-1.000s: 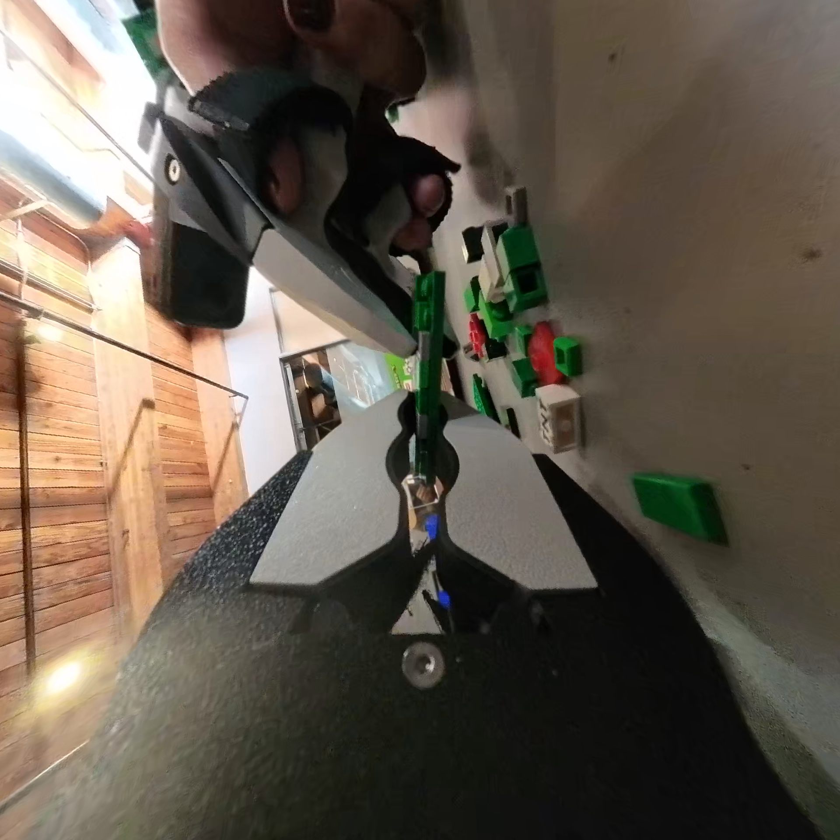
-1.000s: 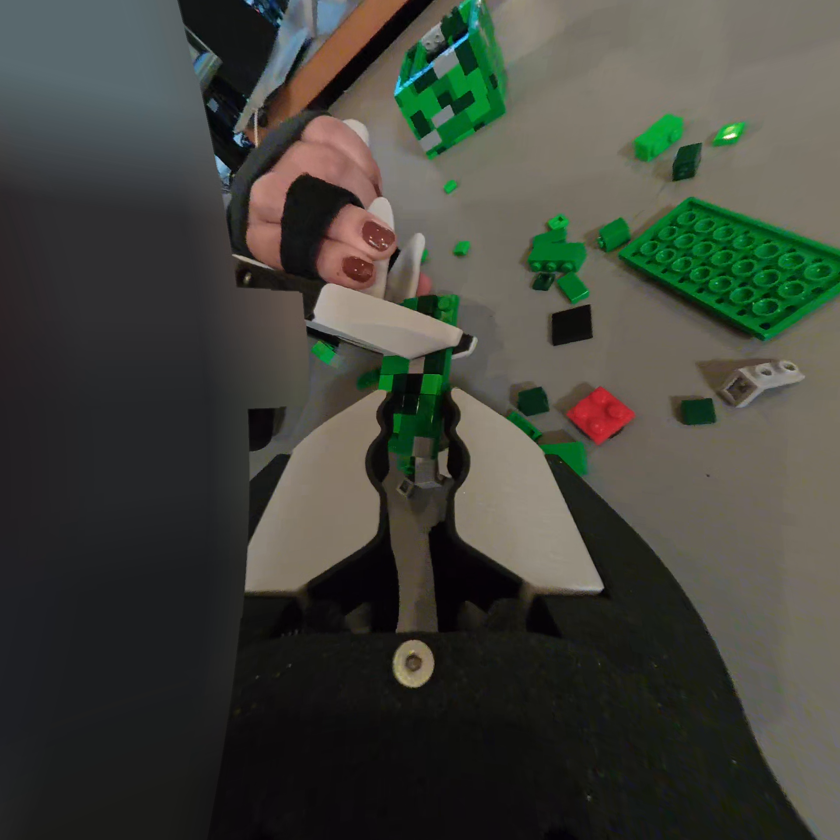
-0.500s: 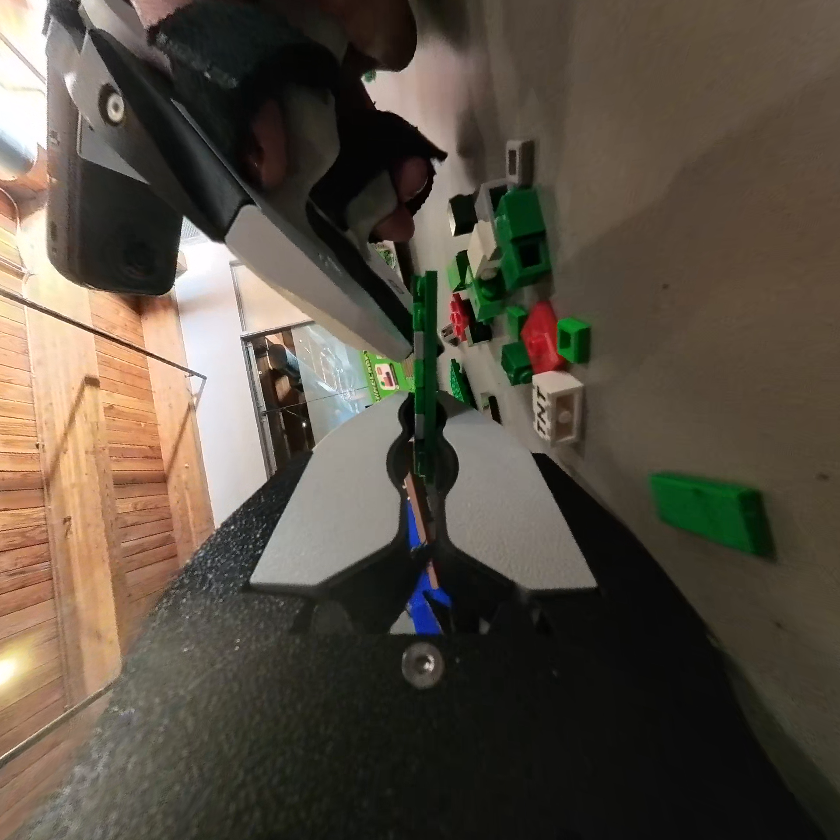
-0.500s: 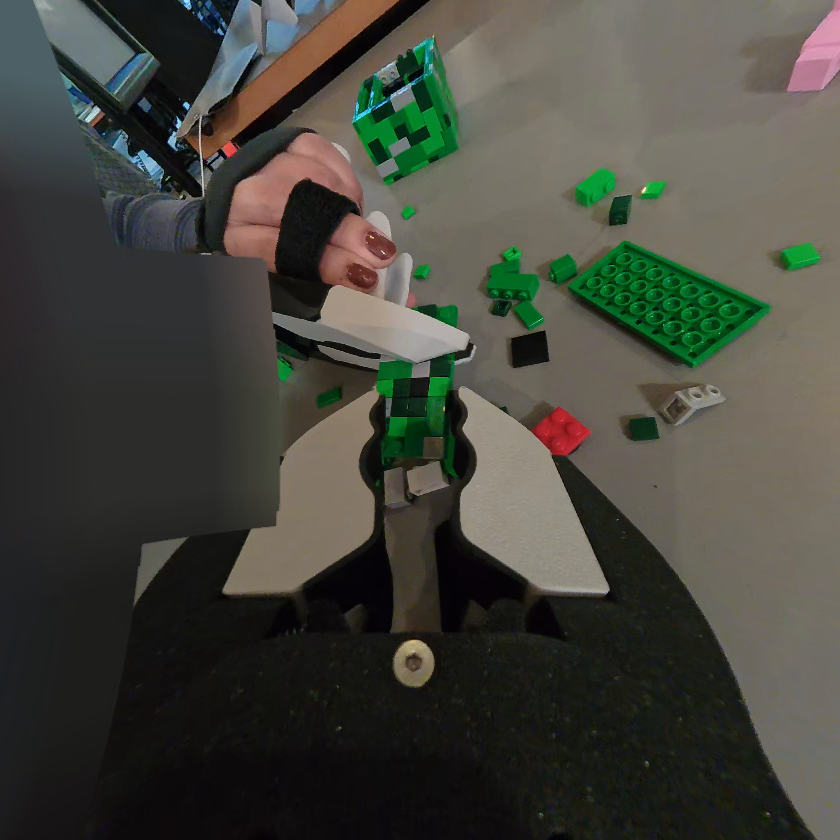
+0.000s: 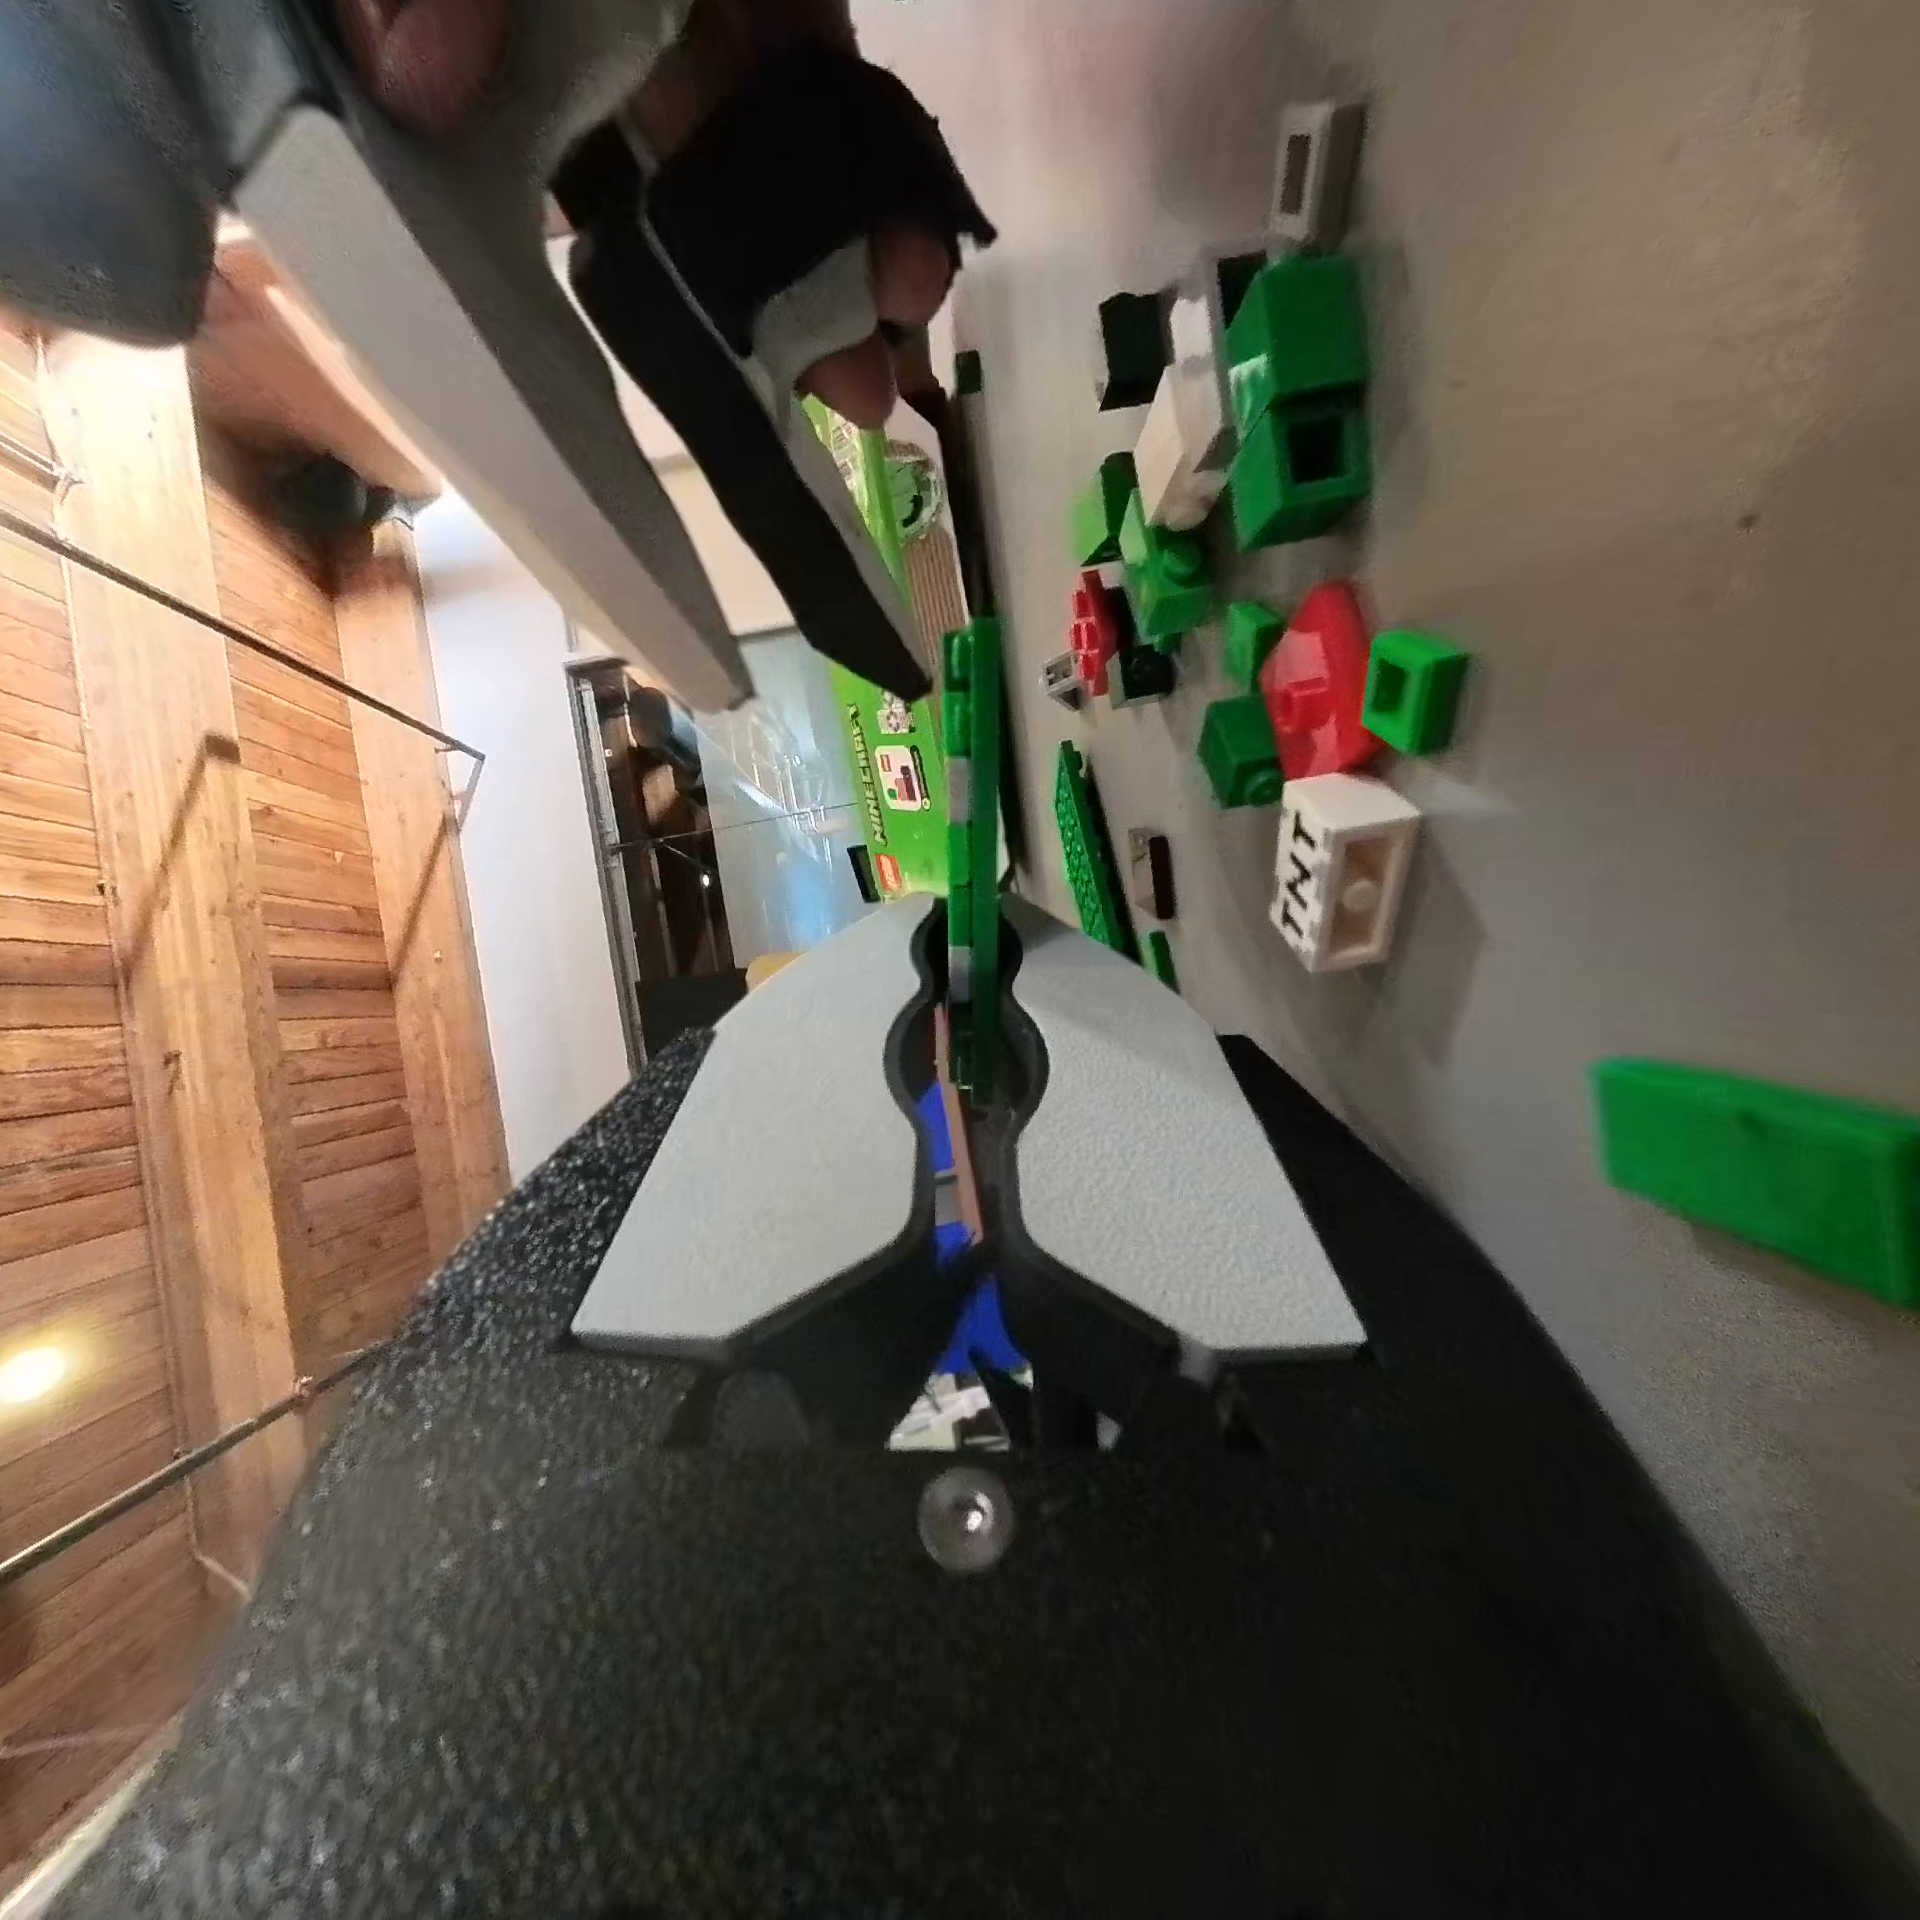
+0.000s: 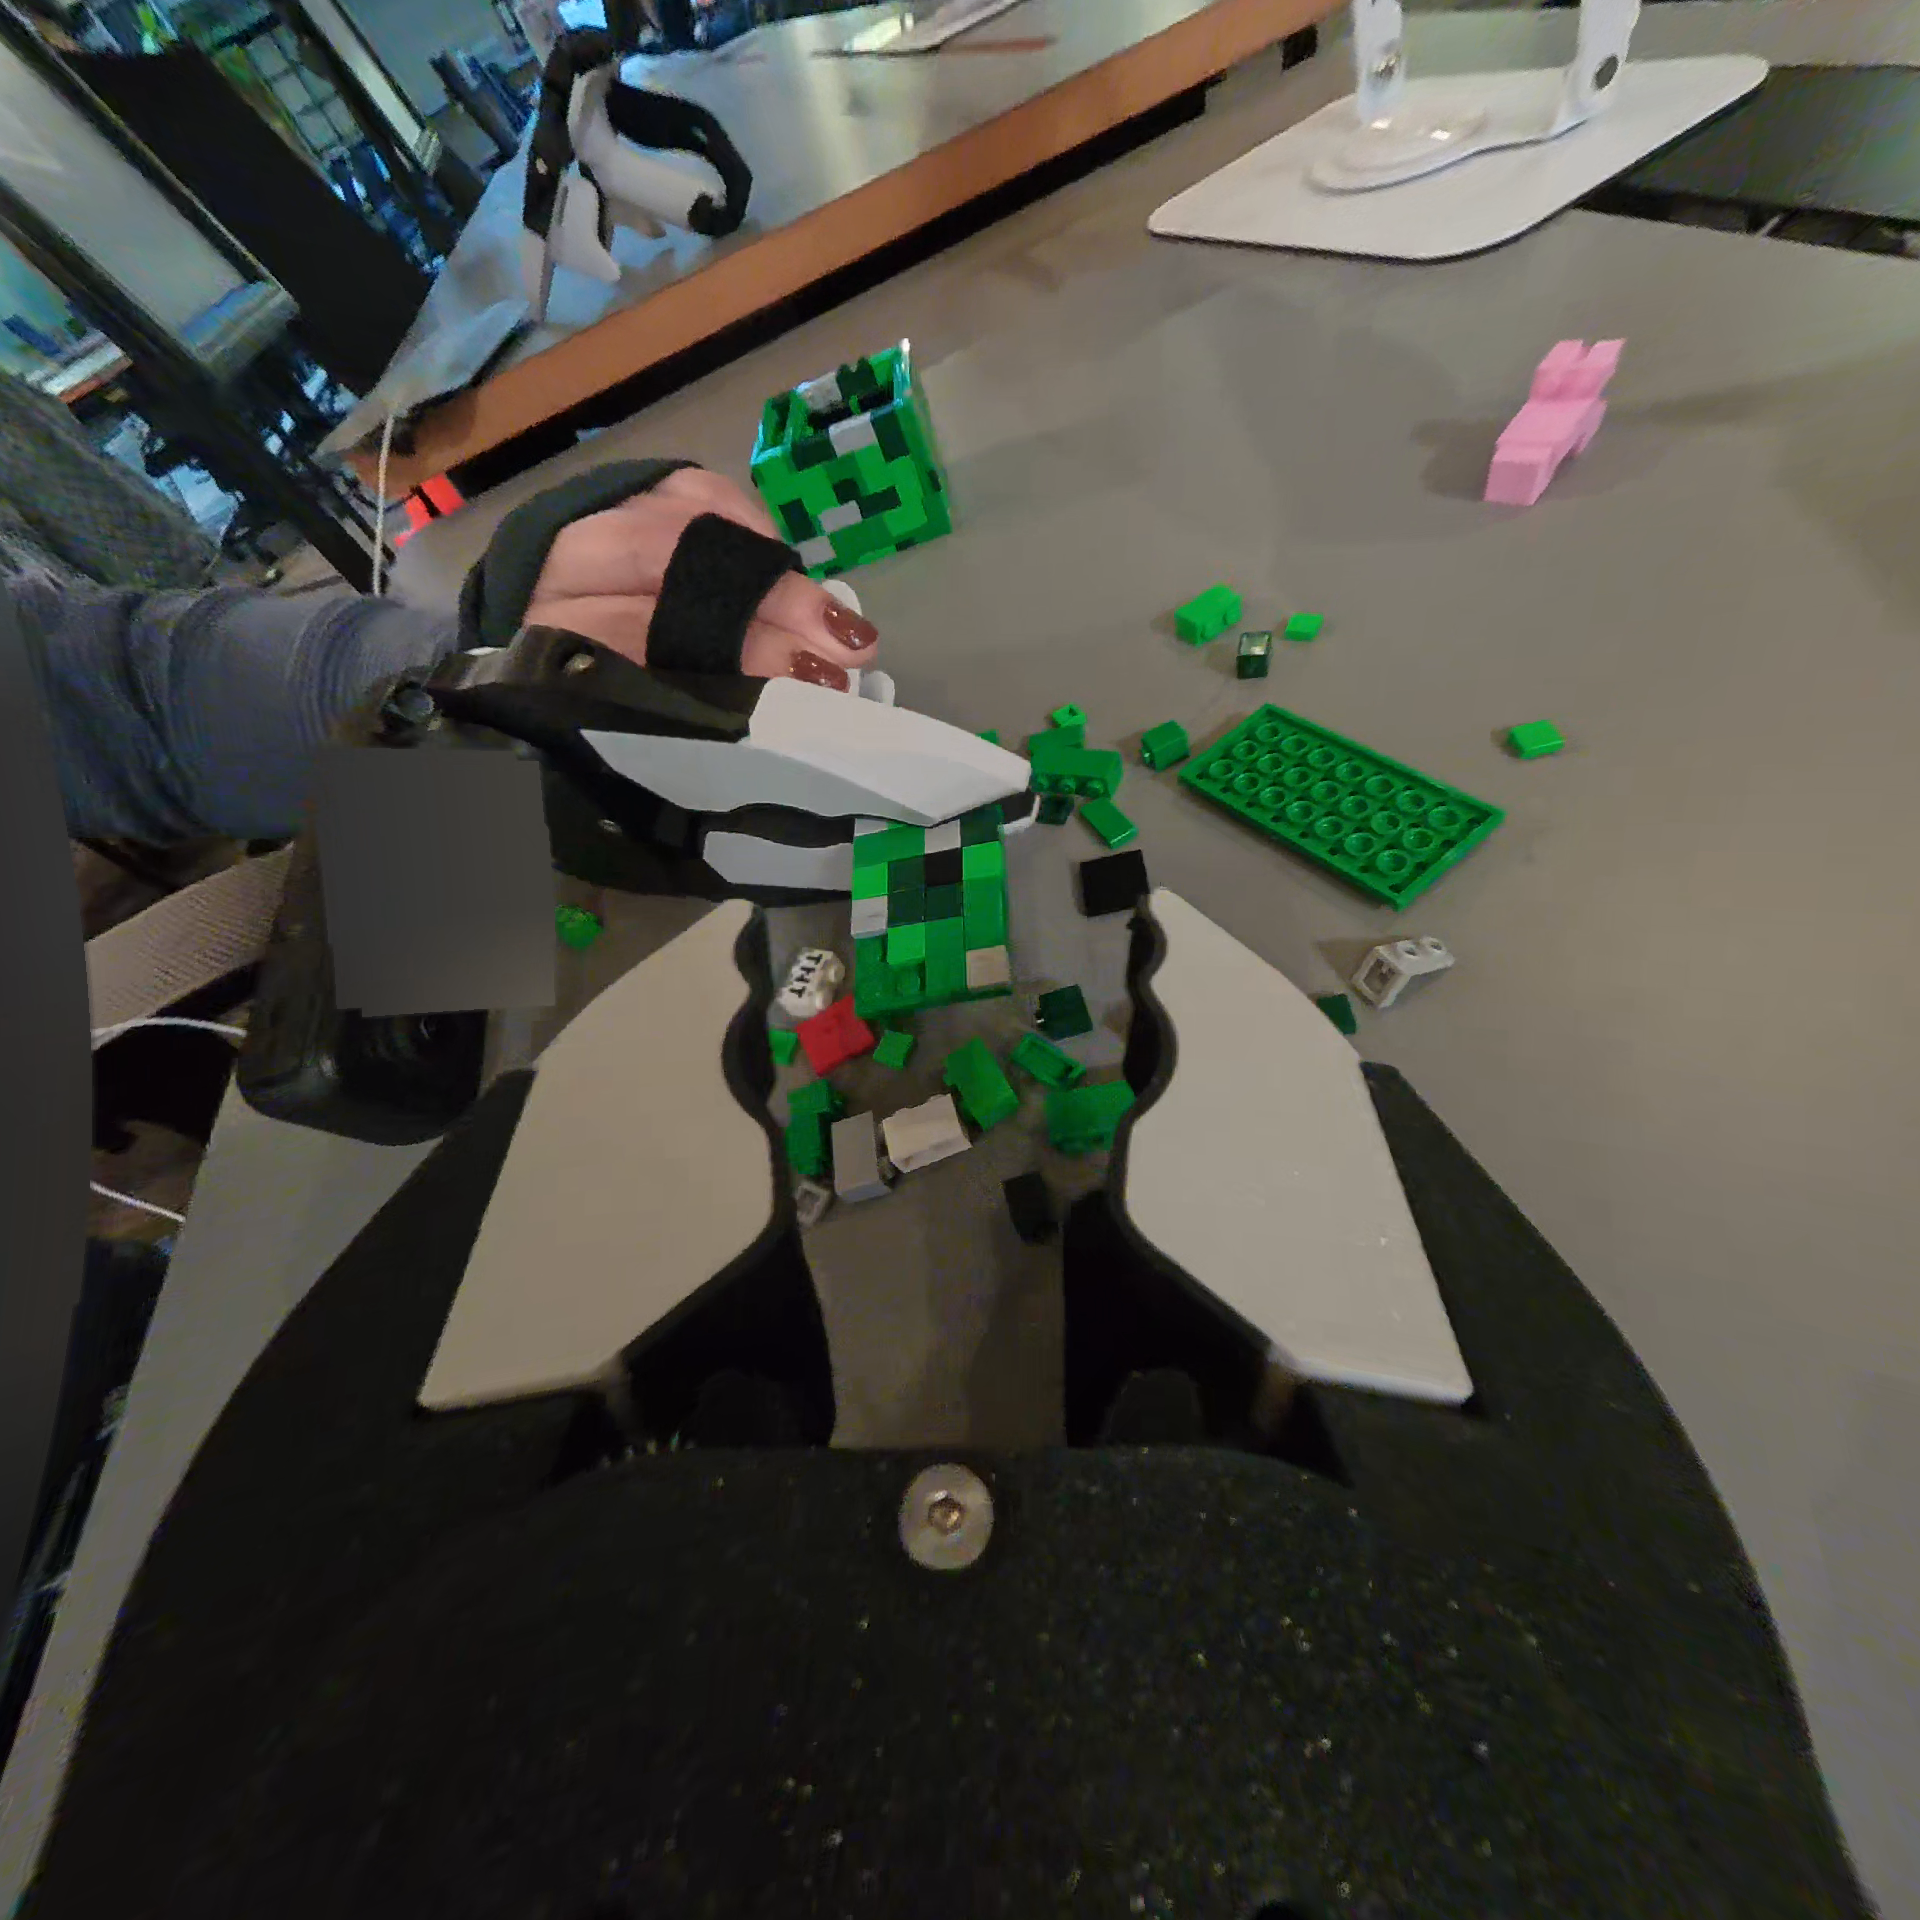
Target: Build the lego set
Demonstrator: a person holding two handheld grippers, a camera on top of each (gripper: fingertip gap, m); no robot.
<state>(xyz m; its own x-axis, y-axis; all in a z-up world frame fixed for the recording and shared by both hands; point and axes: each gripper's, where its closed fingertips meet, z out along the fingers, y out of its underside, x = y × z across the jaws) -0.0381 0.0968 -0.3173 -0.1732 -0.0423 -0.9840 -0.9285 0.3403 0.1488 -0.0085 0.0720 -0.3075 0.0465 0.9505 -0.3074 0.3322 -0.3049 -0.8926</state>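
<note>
Lego panel (image 6: 930, 914), pinched at its 12 o'clock edge by left claw (image 6: 997, 816), right claw (image 6: 940, 1023) agape: thin hold may slip, dropping it into loose bricks (image 6: 977, 1086).

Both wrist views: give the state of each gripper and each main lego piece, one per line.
Left gripper: shut on the green panel.
Right gripper: open, holding nothing.
Green panel: held edge-on above the table, pinched at one end.
Green cube: assembled, resting on the table.
Green baseplate: flat, studs up, bare.
</note>
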